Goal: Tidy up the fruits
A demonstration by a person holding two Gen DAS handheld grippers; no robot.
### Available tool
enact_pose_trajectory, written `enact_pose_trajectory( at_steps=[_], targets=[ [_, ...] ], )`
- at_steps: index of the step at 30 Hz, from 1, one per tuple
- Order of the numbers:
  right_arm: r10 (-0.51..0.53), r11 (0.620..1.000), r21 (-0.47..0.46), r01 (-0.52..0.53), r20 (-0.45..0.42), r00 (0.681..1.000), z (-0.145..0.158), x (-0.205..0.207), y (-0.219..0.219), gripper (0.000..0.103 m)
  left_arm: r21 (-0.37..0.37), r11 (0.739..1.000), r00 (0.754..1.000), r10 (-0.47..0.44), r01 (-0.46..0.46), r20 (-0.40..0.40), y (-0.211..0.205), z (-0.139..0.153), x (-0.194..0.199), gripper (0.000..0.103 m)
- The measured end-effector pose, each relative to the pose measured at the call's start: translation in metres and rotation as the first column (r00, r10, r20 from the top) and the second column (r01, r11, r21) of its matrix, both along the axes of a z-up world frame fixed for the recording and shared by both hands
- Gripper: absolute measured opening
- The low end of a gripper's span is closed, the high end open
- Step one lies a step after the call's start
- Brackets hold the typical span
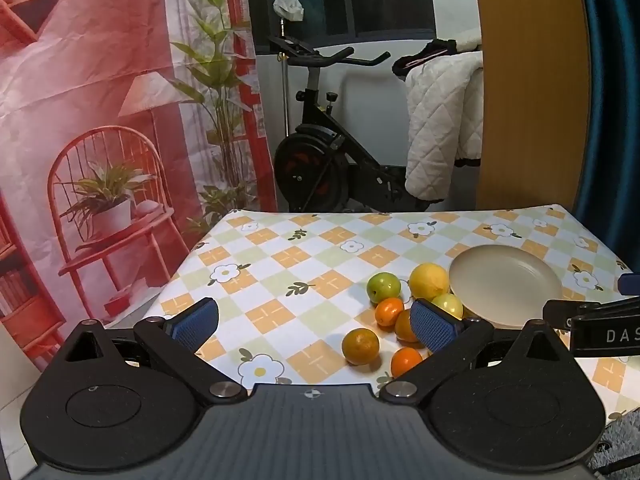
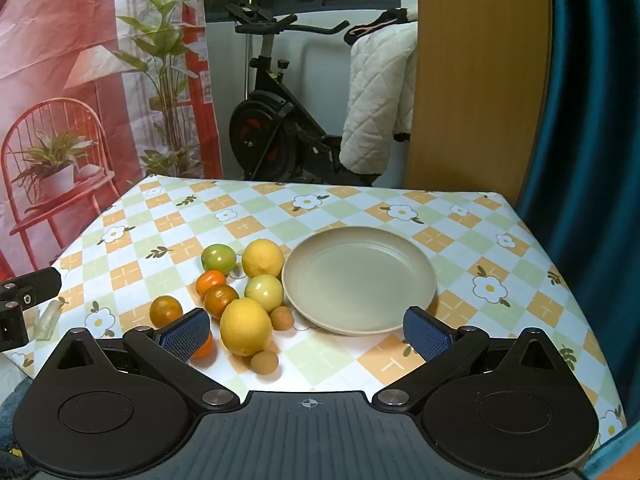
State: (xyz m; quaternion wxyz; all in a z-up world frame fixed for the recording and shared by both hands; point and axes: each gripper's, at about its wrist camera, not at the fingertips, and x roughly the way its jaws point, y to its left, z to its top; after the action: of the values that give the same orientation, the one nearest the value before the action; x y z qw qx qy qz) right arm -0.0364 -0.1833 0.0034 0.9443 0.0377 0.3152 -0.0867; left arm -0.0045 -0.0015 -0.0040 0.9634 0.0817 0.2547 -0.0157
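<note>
Fruit (image 2: 245,332) is clustered on the worktop (image 2: 360,208) left of the plate (image 2: 360,284) — near both grippers, right (image 2: 308,334) and left (image 1: 316,326), whose jaws are spread wide, nothing grasped.

A beige round plate (image 2: 400,276) lies flat and bare, and all the fruit sits in a loose cluster just to its left. At the back are a green apple (image 2: 218,258) and a yellow lemon (image 2: 263,258) side by side, the lemon close to the plate's rim. In front of them lie a bright orange tangerine (image 2: 211,281), a darker one (image 2: 221,300) and a pale green apple (image 2: 264,292). A larger lemon (image 2: 245,326) lies nearest, flanked by two small brown fruits (image 2: 282,318) (image 2: 264,361). A dark orange tangerine (image 2: 166,311) sits apart at the left.
</note>
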Motion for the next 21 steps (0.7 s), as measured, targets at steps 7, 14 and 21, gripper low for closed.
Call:
enact_pose_trajectory(
  at_steps=[7, 14, 21],
  targets=[
    [0.0, 1.0, -0.001, 0.0, 0.001, 1.0, -0.0001, 0.0, 0.0002, 0.103, -0.008, 1.0, 1.0, 0.006, -0.006, -0.004, 0.0008, 0.0029, 0.0008, 0.103],
    [0.0, 1.0, -0.002, 0.0, 0.001, 1.0, -0.0002, 0.0, 0.0002, 0.103, -0.007, 1.0, 1.0, 0.006, -0.006, -0.003, 0.0002, 0.0031, 0.0005, 0.103],
    [0.0, 1.0, -0.002, 0.0, 0.002, 1.0, -0.0002, -0.0001, 0.0002, 0.103, -0.008, 1.0, 1.0, 0.006, -0.006, -0.004, 0.0002, 0.003, -0.0001, 0.103]
  ],
)
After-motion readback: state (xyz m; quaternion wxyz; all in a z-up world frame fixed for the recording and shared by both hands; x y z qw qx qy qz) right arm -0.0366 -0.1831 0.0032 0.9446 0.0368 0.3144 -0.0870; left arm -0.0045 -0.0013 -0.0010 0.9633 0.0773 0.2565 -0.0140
